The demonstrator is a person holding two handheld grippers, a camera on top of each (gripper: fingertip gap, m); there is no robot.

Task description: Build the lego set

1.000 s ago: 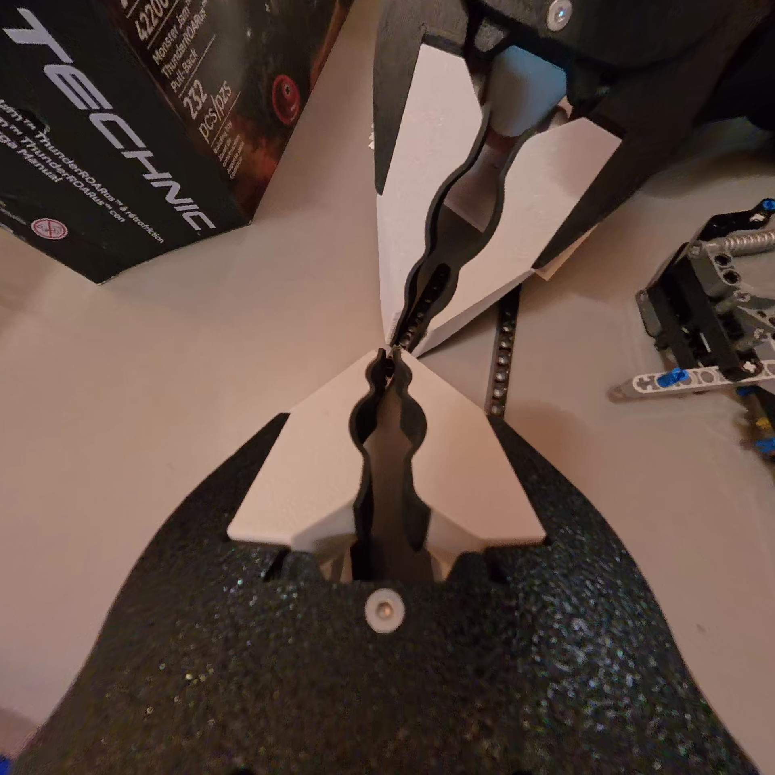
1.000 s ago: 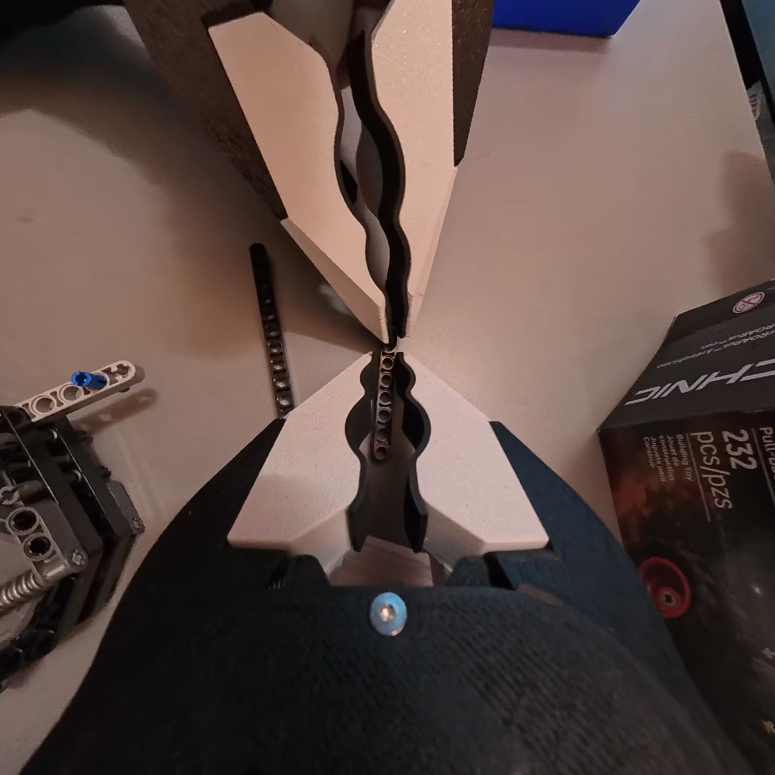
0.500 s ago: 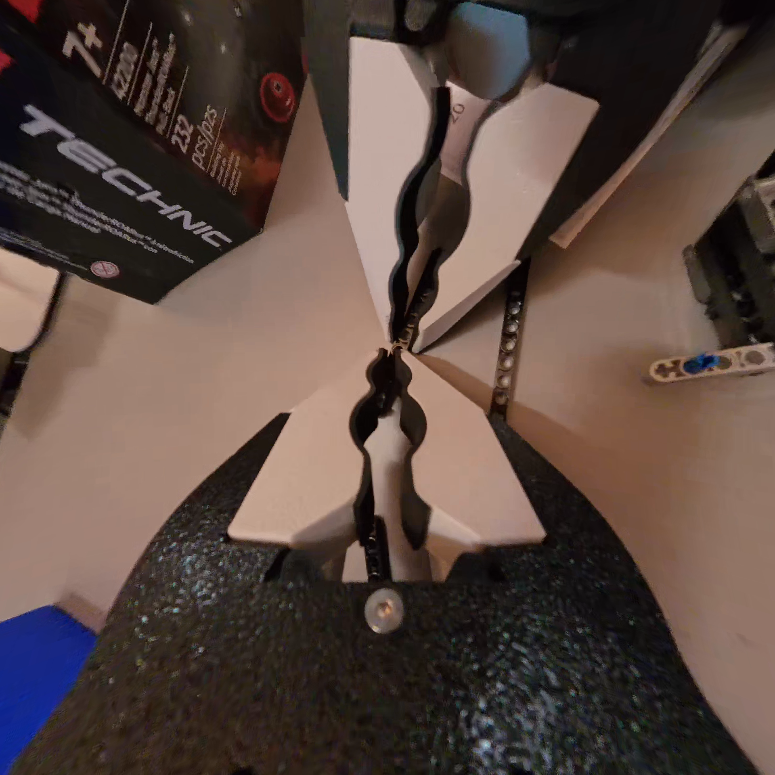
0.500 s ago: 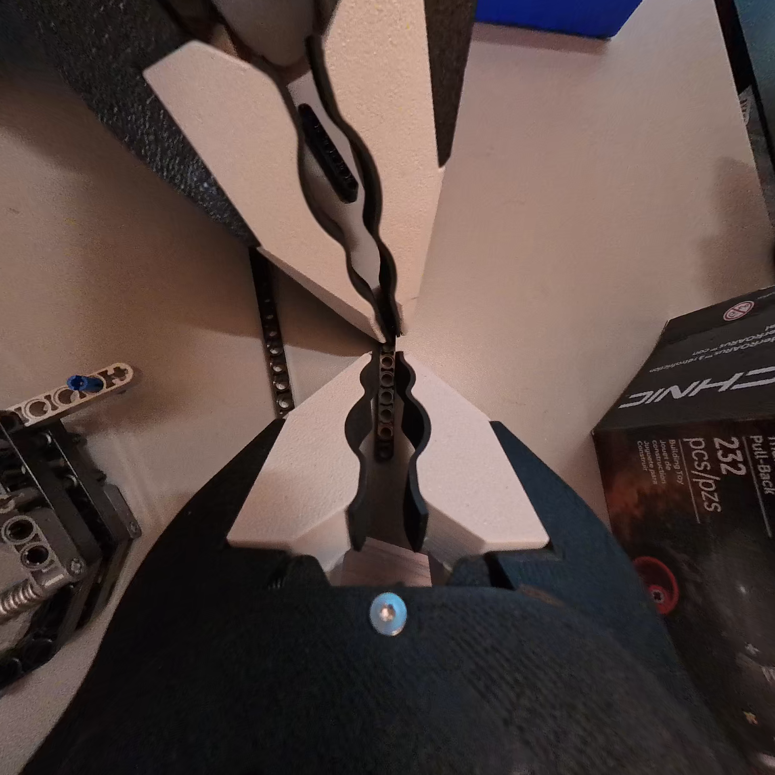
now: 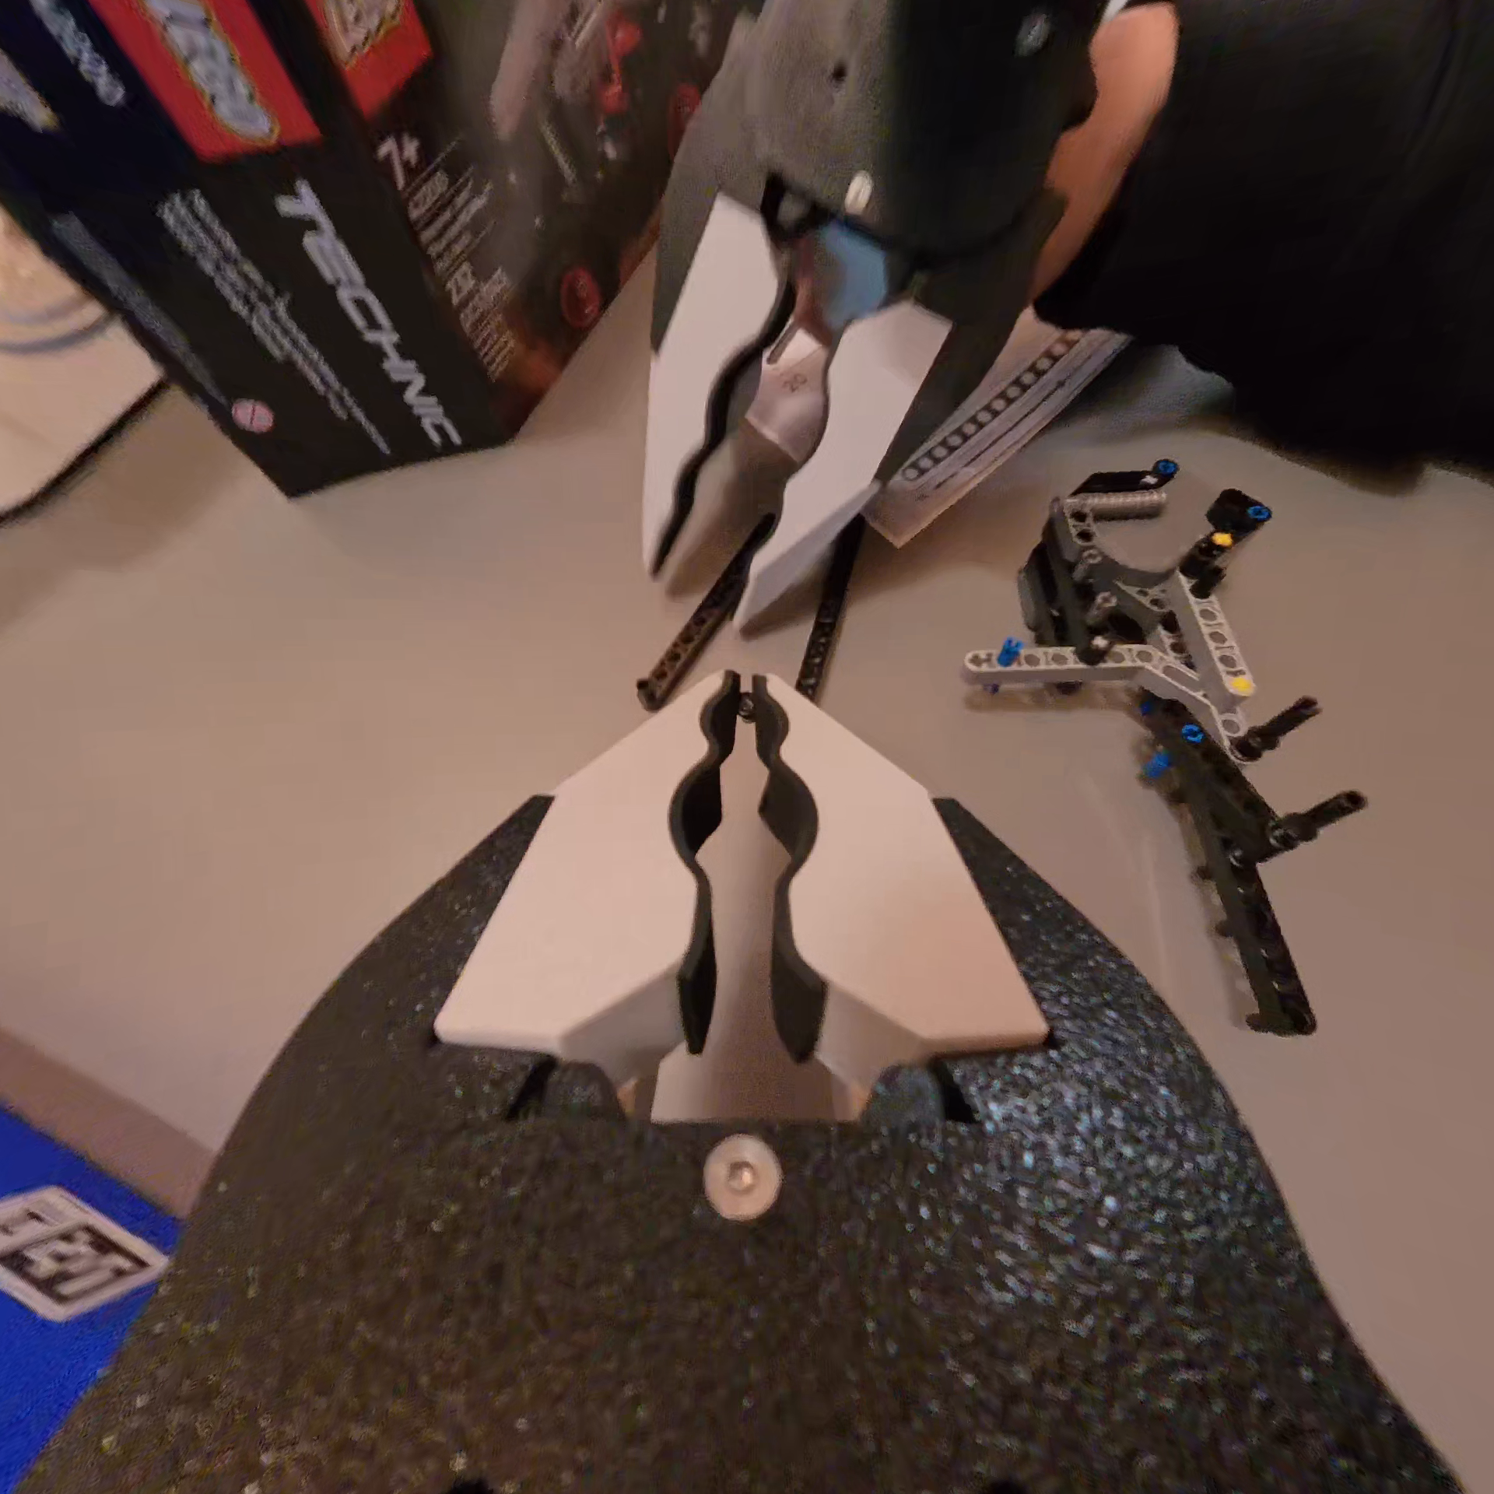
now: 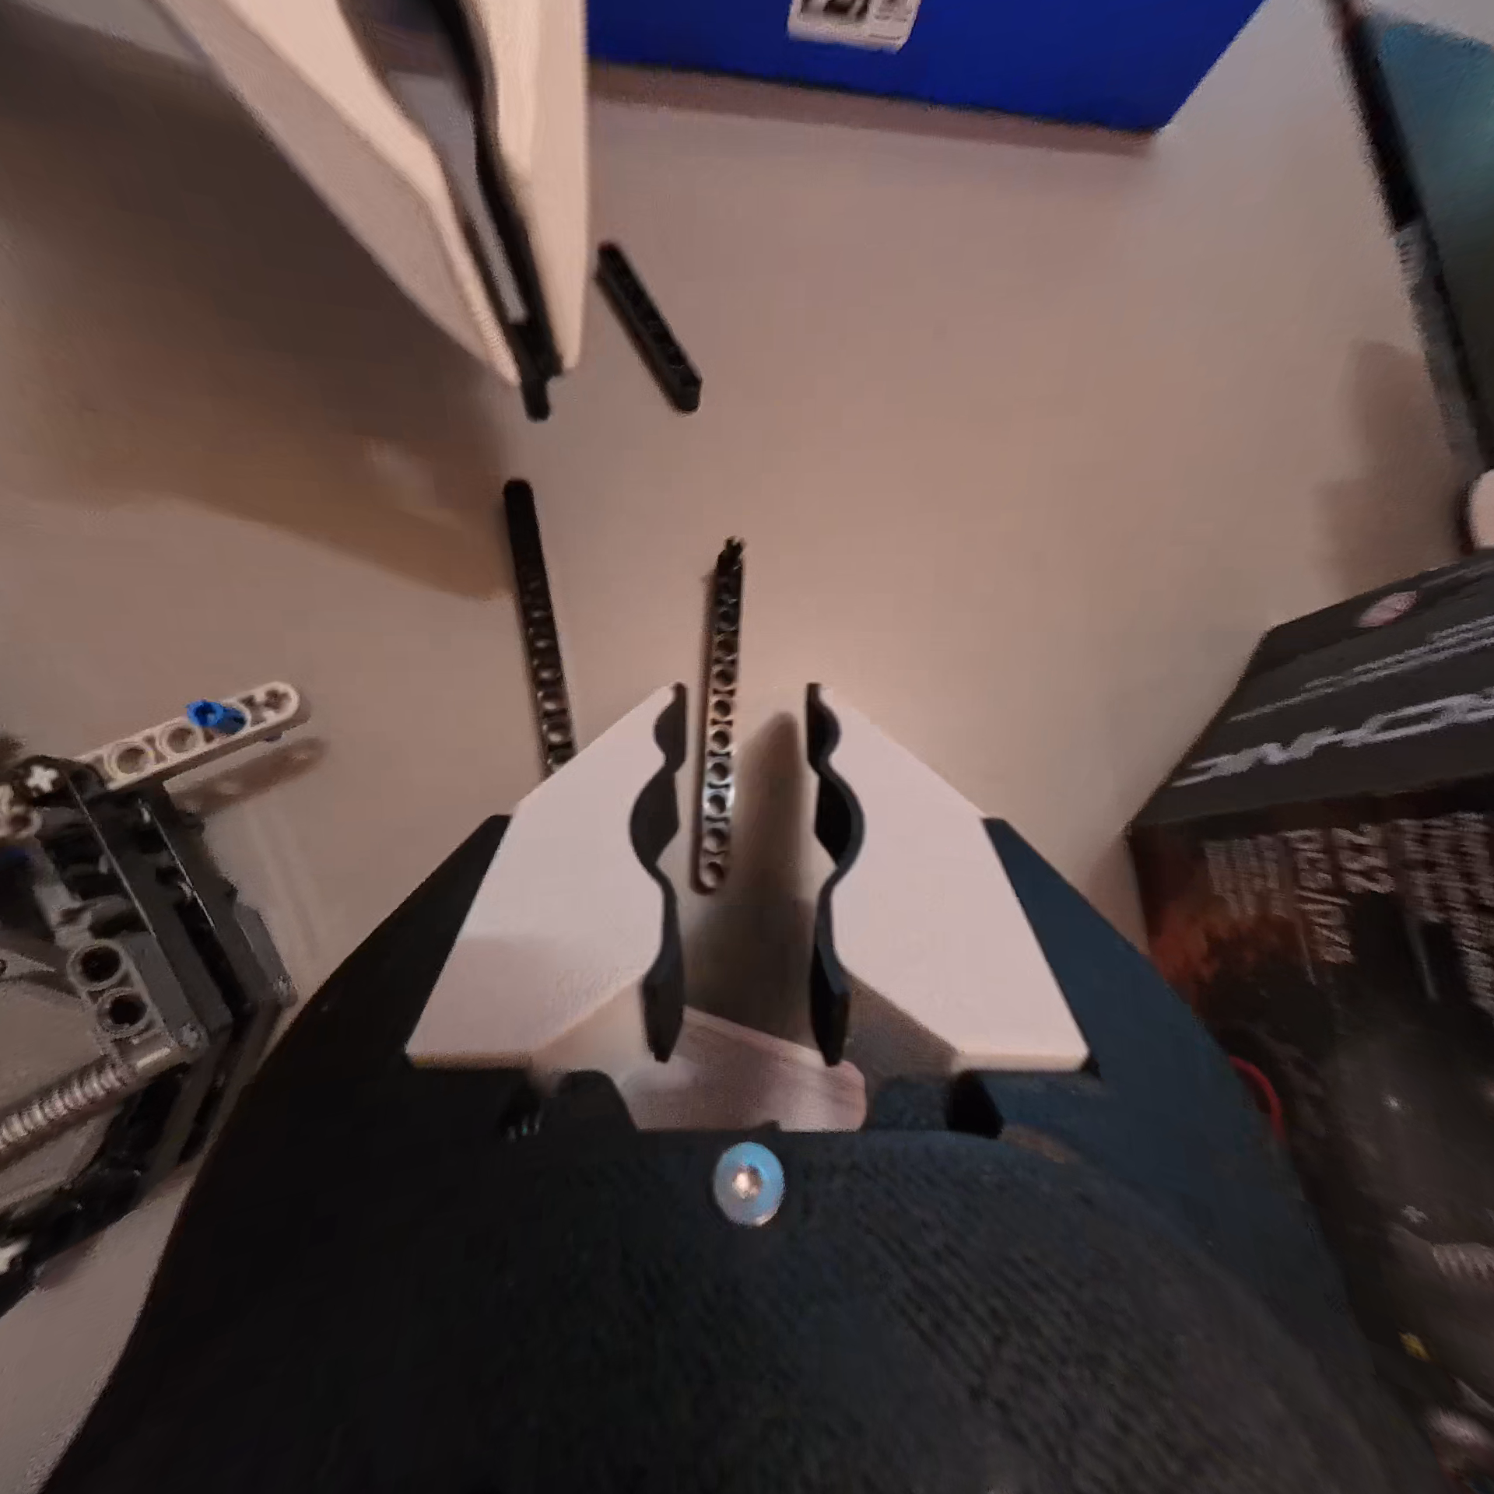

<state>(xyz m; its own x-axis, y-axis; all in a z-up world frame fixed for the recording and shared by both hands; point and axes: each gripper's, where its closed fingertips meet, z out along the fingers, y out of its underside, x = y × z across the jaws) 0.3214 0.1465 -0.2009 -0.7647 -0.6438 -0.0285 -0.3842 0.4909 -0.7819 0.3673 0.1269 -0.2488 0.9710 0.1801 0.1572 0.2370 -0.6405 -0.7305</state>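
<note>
Right gripper (image 6: 744, 695) spread wide over a long black holed beam (image 6: 719, 728) at twelve o'clock, left gripper (image 5: 745, 683) nearly closed, apparently empty.

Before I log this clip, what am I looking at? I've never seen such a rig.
A person holds two handheld grippers, each with a camera looking along its fingers. One picture is from the left gripper, nearly closed; whether it grips anything I cannot tell. The other is from the right gripper, open, holding nothing, over a long black beam on the table. A second long beam, a short beam, the half-built model and the set's box also rest there.
</note>
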